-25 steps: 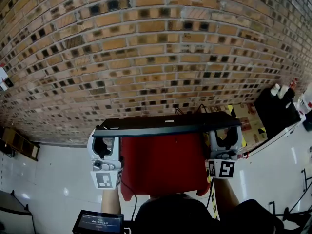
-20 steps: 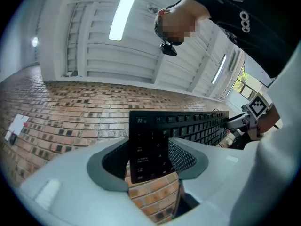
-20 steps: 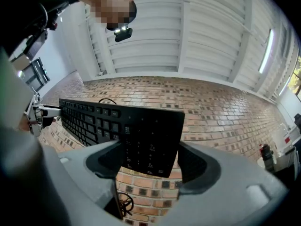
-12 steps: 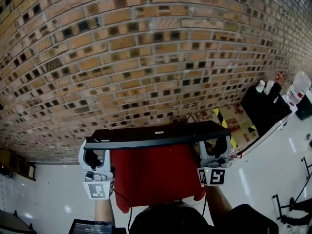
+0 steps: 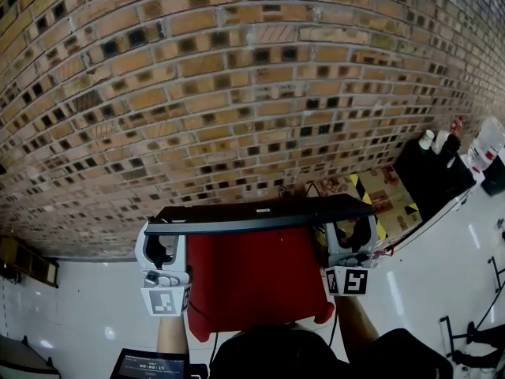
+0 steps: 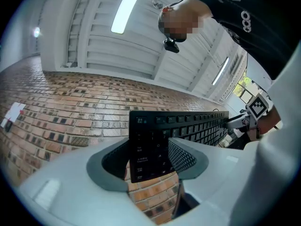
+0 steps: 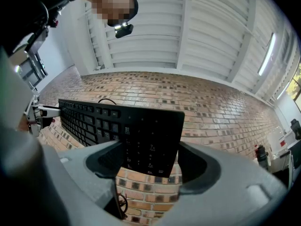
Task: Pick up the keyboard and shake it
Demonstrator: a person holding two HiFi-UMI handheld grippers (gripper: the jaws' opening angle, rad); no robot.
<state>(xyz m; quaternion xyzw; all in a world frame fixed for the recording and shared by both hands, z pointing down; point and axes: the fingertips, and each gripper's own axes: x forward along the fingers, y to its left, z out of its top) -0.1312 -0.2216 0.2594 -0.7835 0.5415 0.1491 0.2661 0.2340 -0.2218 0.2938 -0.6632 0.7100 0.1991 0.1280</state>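
Holding my keyboard (image 5: 252,215) above brick floor (image 5: 237,93), left gripper (image 5: 164,234) clamped on one end, right gripper (image 5: 353,229) clamped on the other.

- Right gripper (image 7: 149,150) — jaws clamped on the near end of the black keyboard (image 7: 141,126).
- Keyboard stretches away to the gripper's left.
- Brick wall (image 7: 221,112) beyond it — dark cable (image 7: 123,202) beneath the jaws.

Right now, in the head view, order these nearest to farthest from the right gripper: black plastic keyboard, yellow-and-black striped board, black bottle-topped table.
1. Black plastic keyboard: gripped by the right gripper.
2. Yellow-and-black striped board: just right.
3. Black bottle-topped table: far right.
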